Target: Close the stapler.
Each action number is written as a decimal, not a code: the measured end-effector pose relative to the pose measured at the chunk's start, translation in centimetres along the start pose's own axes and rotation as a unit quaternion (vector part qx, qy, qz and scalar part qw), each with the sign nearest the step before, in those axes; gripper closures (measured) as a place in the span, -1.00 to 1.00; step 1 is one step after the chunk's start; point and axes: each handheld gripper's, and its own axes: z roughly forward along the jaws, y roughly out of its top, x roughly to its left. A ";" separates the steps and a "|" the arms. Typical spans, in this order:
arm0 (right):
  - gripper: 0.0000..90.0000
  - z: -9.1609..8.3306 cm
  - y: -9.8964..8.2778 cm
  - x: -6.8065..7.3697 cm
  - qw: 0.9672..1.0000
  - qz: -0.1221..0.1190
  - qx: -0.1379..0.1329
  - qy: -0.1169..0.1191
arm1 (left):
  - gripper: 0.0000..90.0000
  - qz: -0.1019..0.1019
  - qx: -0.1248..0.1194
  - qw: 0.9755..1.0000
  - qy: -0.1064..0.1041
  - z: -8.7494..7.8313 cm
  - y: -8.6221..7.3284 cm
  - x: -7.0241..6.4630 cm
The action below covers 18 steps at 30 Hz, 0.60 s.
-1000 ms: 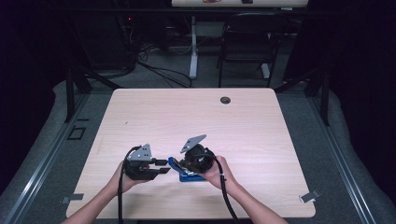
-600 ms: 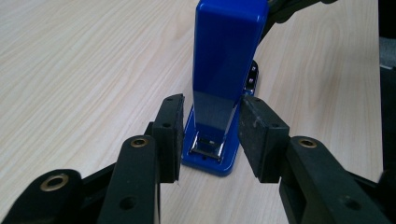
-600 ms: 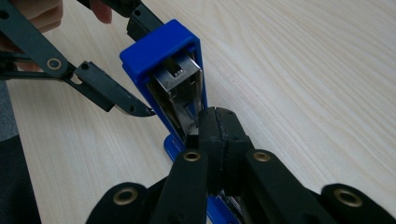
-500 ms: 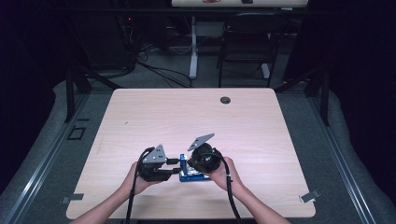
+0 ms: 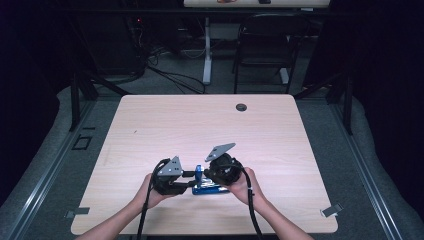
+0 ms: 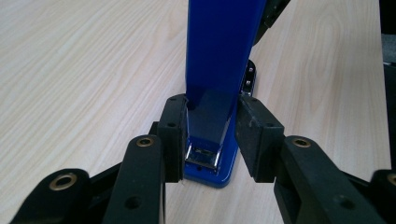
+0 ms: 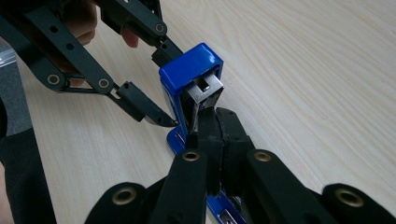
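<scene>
A blue stapler (image 5: 207, 189) lies near the table's front edge, its blue top cover (image 7: 187, 70) swung up off the base. My left gripper (image 6: 210, 130) comes in from the left, and its pads (image 6: 173, 135) are clamped on the two sides of the cover's end. From the right comes my right gripper (image 7: 212, 119), jaws pressed together, with the tips against the metal magazine (image 7: 205, 91) under the cover. Whether they pinch anything thin I cannot tell. In the high view the left gripper (image 5: 192, 175) and the right gripper (image 5: 206, 174) meet over the stapler.
The light wood table (image 5: 200, 125) has a dark cable grommet (image 5: 241, 107) near its far edge. A chair (image 5: 265, 45) and cables stand beyond the table. Both forearms enter from the bottom.
My left gripper has moved right across the table to the stapler and now sits clamped on its raised cover. The right gripper has stayed at the stapler.
</scene>
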 end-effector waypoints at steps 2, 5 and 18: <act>0.99 -0.2 -0.1 -0.2 1.000 0.001 0.000 0.002 | 0.43 0.005 -0.008 1.000 0.000 0.0 0.2 -0.1; 0.99 -0.4 -0.3 -0.4 1.000 0.000 0.004 -0.001 | 0.42 0.005 -0.018 1.000 -0.001 0.0 0.6 -0.2; 0.96 -1.1 -1.4 -1.5 1.000 0.010 0.018 -0.008 | 0.39 0.015 0.007 1.000 -0.009 1.8 1.4 -0.2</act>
